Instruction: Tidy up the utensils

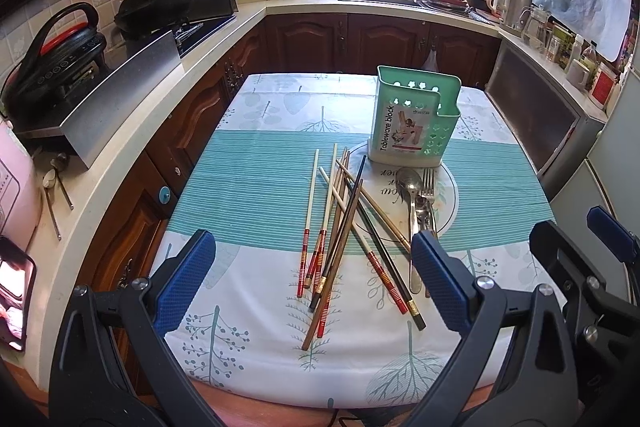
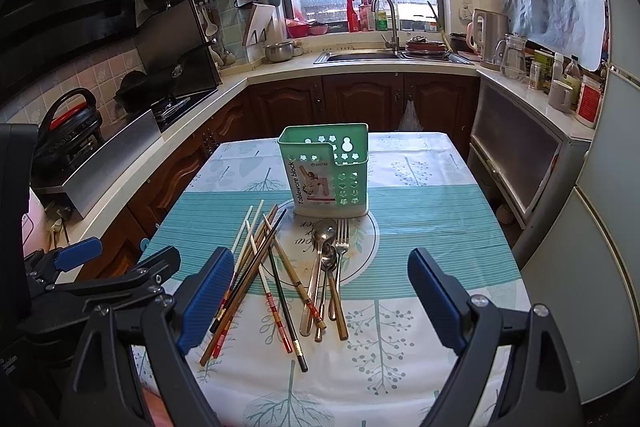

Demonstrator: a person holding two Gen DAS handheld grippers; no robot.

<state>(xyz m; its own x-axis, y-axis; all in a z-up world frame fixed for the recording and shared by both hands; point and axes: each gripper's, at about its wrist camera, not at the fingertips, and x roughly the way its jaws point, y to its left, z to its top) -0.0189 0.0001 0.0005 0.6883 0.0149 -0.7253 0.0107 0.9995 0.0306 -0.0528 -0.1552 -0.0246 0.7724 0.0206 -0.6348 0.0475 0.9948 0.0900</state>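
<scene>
Left gripper jaws wide apart above tablecloth — loose chopsticks, spoon and fork lying before upright green utensil holder — nothing gripped.

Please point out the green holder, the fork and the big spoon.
Holder (image 2: 320, 171), right wrist view, on its front wall by the label.
Fork (image 2: 342, 233), right wrist view, on its tines.
Big spoon (image 2: 325, 229), right wrist view, on its bowl.
</scene>
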